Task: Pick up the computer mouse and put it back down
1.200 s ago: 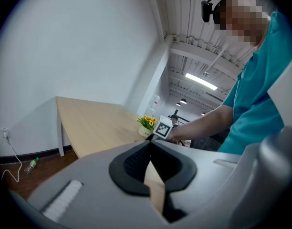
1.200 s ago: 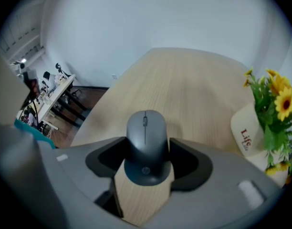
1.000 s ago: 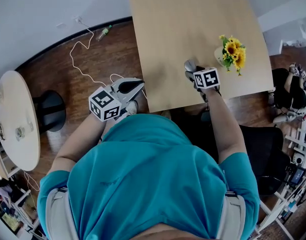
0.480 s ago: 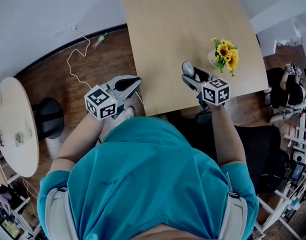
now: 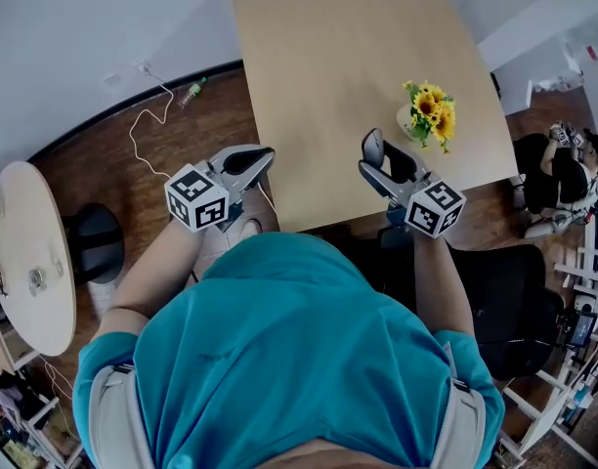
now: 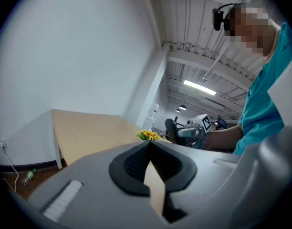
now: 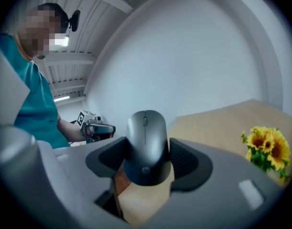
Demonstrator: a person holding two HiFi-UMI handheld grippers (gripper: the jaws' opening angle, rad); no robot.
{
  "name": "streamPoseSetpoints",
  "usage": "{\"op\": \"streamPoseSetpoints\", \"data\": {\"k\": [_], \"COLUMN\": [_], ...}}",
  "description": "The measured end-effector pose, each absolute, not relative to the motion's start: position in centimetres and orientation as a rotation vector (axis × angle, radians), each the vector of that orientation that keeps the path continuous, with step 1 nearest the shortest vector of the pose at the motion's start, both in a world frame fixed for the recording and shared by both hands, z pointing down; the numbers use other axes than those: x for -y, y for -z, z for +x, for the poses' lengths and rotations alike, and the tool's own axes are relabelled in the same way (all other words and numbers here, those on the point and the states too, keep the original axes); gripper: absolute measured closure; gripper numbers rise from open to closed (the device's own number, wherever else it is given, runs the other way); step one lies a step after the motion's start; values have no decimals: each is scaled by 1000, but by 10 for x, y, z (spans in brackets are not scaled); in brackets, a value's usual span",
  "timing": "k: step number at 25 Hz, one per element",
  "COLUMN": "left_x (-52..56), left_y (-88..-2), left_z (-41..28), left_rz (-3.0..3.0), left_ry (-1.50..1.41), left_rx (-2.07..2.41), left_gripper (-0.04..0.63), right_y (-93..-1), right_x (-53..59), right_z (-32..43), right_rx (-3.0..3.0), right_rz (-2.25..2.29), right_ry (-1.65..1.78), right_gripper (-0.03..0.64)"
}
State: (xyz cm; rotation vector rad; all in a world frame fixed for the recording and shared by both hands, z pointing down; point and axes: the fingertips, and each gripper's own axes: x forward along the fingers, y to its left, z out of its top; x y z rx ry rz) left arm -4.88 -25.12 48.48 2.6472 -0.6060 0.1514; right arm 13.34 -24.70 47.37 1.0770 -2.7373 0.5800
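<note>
Computer mouse (image 7: pixel 146 140) is sitting clamped in the right gripper (image 5: pixel 387 161), nose pointing up, clear of the wooden table (image 5: pixel 328 57), right of centre in the head view. Sweeping across from the left: a round pale table (image 5: pixel 30 262) is sitting at the left edge, and a white cable (image 5: pixel 132 137) is trailing over the dark floor near a small bottle (image 5: pixel 192 91). Next, the left gripper (image 5: pixel 267 152) is hovering beside the wooden table's near-left corner, jaws pressed together on nothing. Then the right gripper is pinching the grey mouse by its sides over the table's near edge. Just right of it, sunflowers (image 5: pixel 426 113) are standing on the tabletop.
</note>
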Motion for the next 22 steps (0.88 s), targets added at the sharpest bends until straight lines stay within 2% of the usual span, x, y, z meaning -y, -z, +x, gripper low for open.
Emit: {"op": "streamPoseSetpoints", "data": {"k": [22], "left_x": [248], "left_y": [-471], "left_z": [-44], "left_rz": [2679], "left_ry": [-118], "left_rx": [600], "left_gripper": [591], "right_y": [-442], "right_x": [225], "right_z": [141], "right_rx": [2870], "right_rz": [1091], "right_ry": [-462], "right_gripper": [328]}}
